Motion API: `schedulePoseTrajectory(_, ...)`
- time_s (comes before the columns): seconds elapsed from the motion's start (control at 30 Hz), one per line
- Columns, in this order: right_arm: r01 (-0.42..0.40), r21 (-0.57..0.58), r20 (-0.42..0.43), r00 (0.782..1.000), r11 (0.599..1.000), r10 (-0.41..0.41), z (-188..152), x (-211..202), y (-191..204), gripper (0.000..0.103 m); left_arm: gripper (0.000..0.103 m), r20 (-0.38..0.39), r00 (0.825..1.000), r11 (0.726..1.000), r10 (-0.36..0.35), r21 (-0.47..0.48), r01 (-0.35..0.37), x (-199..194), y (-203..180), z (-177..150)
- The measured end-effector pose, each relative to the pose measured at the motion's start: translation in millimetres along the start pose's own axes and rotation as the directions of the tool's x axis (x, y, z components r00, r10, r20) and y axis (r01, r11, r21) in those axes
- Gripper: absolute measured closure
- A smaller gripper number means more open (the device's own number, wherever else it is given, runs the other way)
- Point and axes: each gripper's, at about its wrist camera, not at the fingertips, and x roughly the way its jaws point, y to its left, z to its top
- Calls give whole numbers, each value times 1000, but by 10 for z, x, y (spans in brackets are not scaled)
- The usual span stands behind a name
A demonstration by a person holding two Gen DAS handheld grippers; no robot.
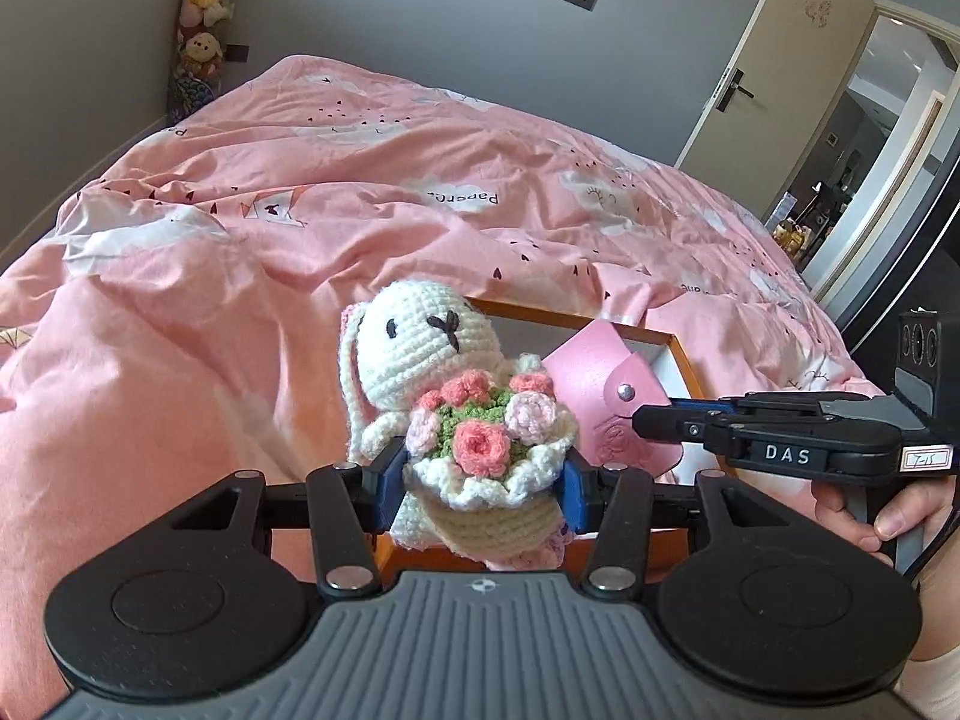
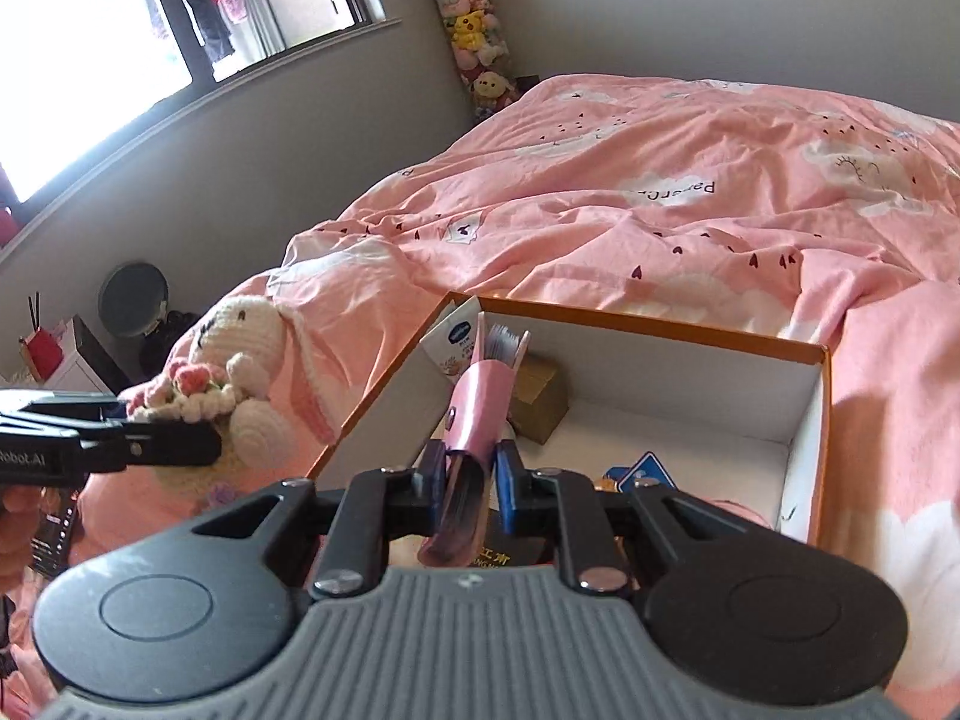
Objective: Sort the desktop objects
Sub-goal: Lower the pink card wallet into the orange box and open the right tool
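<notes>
We hold two hand-held grippers over a bed covered by a rumpled pink duvet (image 1: pixel 300 192) printed with white clouds and small dark hearts.

Our left gripper (image 1: pixel 480 489) is clenched around a white crocheted bunny (image 1: pixel 420 354), its blue pads pressing the cream base of the toy from both sides. The bunny sits upright between the fingers, carrying a knitted bouquet of pink and coral roses. It is held in the air just beside the near left corner of an open cardboard box (image 2: pixel 690 324) with an orange rim and white inner walls, which rests on the duvet.

Our right gripper (image 2: pixel 471 480) grasps a pink leather pouch (image 2: pixel 480 402) with a snap-button flap, its fingers closed on the lower end. The pouch stands tilted over the box's near left part, and white card edges poke from its top. In the left wrist view the same pouch (image 1: pixel 591 384) appears just beside the bunny, and a hand (image 1: pixel 870 516) wraps the right gripper's handle.

Inside the box, near the far left corner, we see a small brown carton (image 2: pixel 540 399) and a white packet with a blue logo (image 2: pixel 453 348). A blue diamond-shaped item (image 2: pixel 645 474) lies on the box floor.

In the room's far corner stands a tall column of plush toys (image 2: pixel 474 30).
</notes>
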Motion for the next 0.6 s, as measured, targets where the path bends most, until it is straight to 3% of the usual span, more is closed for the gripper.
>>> schedulePoseTrajectory(0.17, -47, -143, -115, 993, 989, 31, 74, 409, -1, 84, 45, -24, 999, 1000, 24, 21, -23, 165, 67, 129)
schedulePoseTrajectory(0.27, -58, -322, -166, 986, 945, 4, 65, 571, 119, 84, 46, -40, 999, 999, 34, 25, -33, 261, 104, 185)
schedulePoseTrajectory(0.37, -86, -479, -201, 980, 874, -13, 30, 683, 237, 84, 46, -47, 998, 999, 41, 18, -40, 328, 145, 237)
schedulePoseTrajectory(0.5, -117, -661, -216, 976, 741, -38, -80, 794, 425, 84, 46, -50, 998, 999, 43, 11, -43, 375, 180, 290)
schedulePoseTrajectory(0.6, -157, -730, -247, 968, 665, -42, -142, 866, 511, 84, 46, -57, 997, 999, 42, 9, -42, 397, 191, 301)
